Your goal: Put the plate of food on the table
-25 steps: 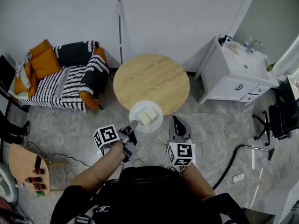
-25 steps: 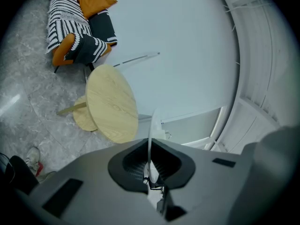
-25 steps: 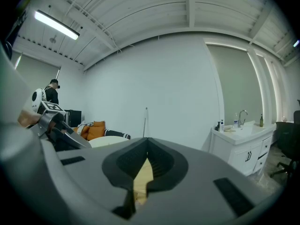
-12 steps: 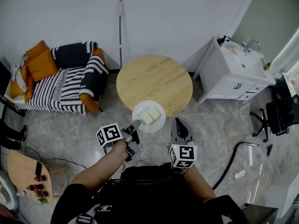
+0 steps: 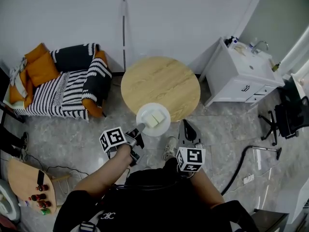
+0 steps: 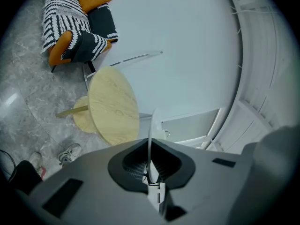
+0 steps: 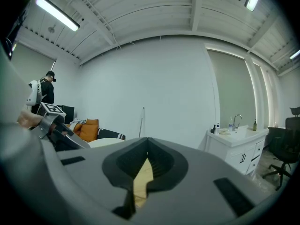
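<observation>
A white plate (image 5: 153,119) carries two pale blocks of food (image 5: 154,120). It hangs over the near edge of the round wooden table (image 5: 161,83). My left gripper (image 5: 139,129) is shut on the plate's near rim. In the left gripper view the plate (image 6: 151,135) shows edge-on between the pads of my left gripper (image 6: 150,175), with the table (image 6: 114,104) beyond. My right gripper (image 5: 184,124) hovers just right of the plate, shut and holding nothing. In the right gripper view only a slit of the table's wood shows between the jaws of my right gripper (image 7: 146,161).
A striped sofa with orange cushions (image 5: 63,88) stands left of the table. A white vanity cabinet with a sink (image 5: 244,74) is at the right, with a black office chair (image 5: 289,117) beyond. A dark hose (image 5: 246,163) lies on the floor. A person (image 7: 44,90) stands at the far left.
The plate stays in my left gripper over the table's near edge. A shoe has come into view on the floor between the two grippers.
</observation>
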